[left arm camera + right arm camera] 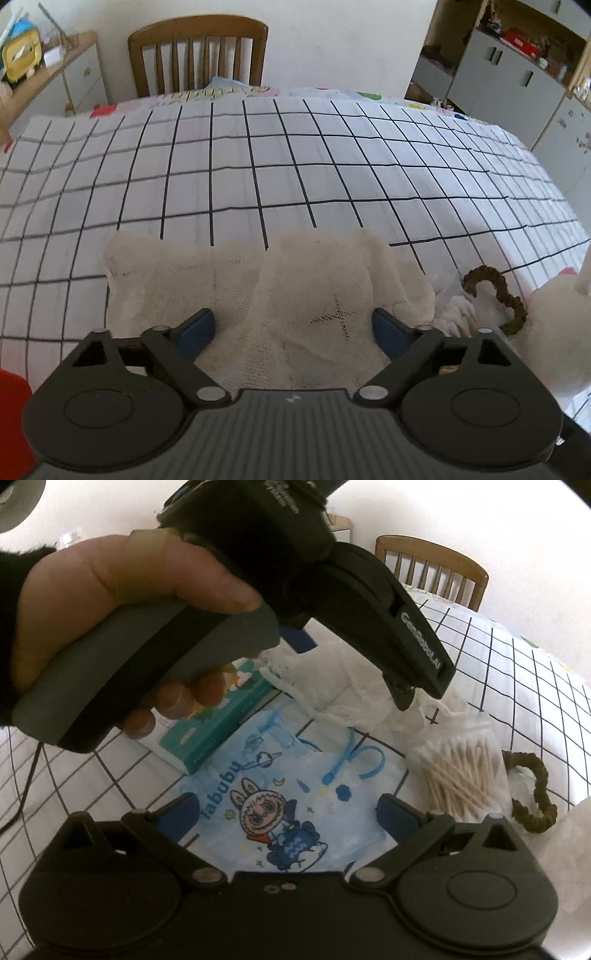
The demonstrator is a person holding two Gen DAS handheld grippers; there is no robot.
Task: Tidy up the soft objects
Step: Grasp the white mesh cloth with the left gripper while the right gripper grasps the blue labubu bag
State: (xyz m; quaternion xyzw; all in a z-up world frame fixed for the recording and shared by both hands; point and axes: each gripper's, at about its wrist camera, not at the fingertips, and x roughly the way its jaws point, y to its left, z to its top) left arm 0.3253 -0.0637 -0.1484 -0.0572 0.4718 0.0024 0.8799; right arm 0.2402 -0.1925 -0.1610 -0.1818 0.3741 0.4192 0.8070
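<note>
While our left gripper (291,328) hangs over the cream gauze cloth (266,291) on the checked tabletop (258,166), its jaws stand wide with the cloth between them, unpinched. Our right gripper (286,812), also spread open, hovers above the blue Labubu bag (280,797). Cotton swabs (461,771) lie to its right.

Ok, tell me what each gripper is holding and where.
Nothing held. The left gripper stands open astride the cream gauze cloth; the right gripper is open above the Labubu bag.
</note>
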